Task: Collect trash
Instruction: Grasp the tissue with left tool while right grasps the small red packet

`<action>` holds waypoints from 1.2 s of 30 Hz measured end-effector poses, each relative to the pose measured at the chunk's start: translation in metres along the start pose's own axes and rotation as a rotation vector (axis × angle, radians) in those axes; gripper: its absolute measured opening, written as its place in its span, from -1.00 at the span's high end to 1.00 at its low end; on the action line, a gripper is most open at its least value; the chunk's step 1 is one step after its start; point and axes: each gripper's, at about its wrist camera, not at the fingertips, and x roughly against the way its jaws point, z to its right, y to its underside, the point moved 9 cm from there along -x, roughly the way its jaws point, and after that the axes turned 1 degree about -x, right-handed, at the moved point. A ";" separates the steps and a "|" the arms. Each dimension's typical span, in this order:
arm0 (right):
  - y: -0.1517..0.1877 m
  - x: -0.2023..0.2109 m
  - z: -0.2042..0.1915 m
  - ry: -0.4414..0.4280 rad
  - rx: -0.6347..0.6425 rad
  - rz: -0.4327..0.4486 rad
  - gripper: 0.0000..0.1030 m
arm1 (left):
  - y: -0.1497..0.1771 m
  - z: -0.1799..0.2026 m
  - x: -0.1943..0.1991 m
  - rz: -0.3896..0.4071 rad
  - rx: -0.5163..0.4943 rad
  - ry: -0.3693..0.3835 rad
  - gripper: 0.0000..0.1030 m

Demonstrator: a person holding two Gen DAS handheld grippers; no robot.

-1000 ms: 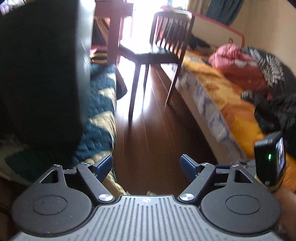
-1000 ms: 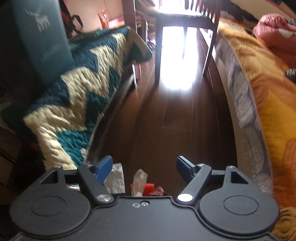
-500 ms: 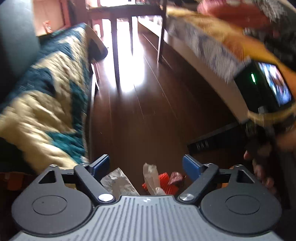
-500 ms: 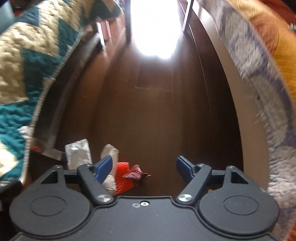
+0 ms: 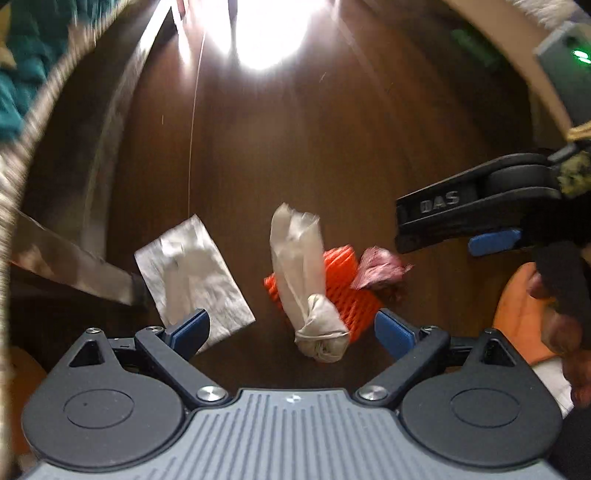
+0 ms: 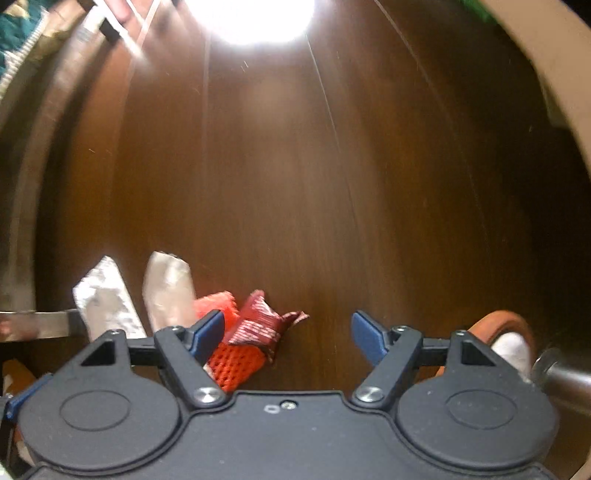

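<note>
Trash lies on the dark wooden floor. In the left wrist view there is a flat white napkin [image 5: 194, 275], a twisted grey-white wrapper [image 5: 306, 280], an orange foam net [image 5: 345, 291] under it and a dark red crumpled wrapper [image 5: 378, 267]. My left gripper [image 5: 291, 328] is open and empty, its jaws either side of the twisted wrapper. My right gripper [image 6: 288, 332] is open and empty above the floor, with the red wrapper [image 6: 258, 325], orange net [image 6: 236, 360], twisted wrapper [image 6: 168, 290] and napkin [image 6: 103, 299] by its left finger. The right gripper also shows in the left wrist view [image 5: 495, 242].
A wooden sofa base with a metal leg [image 5: 70, 262] and a teal zigzag quilt [image 5: 22, 74] borders the left. A pale bed frame [image 6: 546, 59] curves along the right. An orange rim [image 6: 506, 323] shows at the lower right. Sun glare [image 5: 266, 33] lies on the floor ahead.
Both grippers have tilted down and dropped toward the floor. The trash now fills the left wrist view between the left jaws, and the right gripper has come closer to the red wrapper.
</note>
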 end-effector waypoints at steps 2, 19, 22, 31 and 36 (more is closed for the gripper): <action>0.002 -0.015 0.003 -0.004 -0.030 -0.017 -0.46 | 0.003 -0.003 -0.018 -0.029 0.025 0.005 -0.88; 0.009 -0.057 0.005 -0.074 -0.163 -0.053 0.17 | 0.019 0.004 -0.072 -0.155 0.133 0.128 0.32; 0.011 -0.050 0.008 -0.080 -0.169 -0.045 0.60 | 0.019 0.005 -0.065 -0.137 0.125 0.125 0.40; 0.016 -0.023 0.012 -0.069 -0.151 -0.012 0.89 | 0.023 -0.009 -0.037 -0.112 0.153 0.131 0.45; 0.020 -0.021 -0.001 -0.064 -0.035 -0.002 0.22 | 0.031 -0.016 -0.030 -0.115 0.164 0.130 0.45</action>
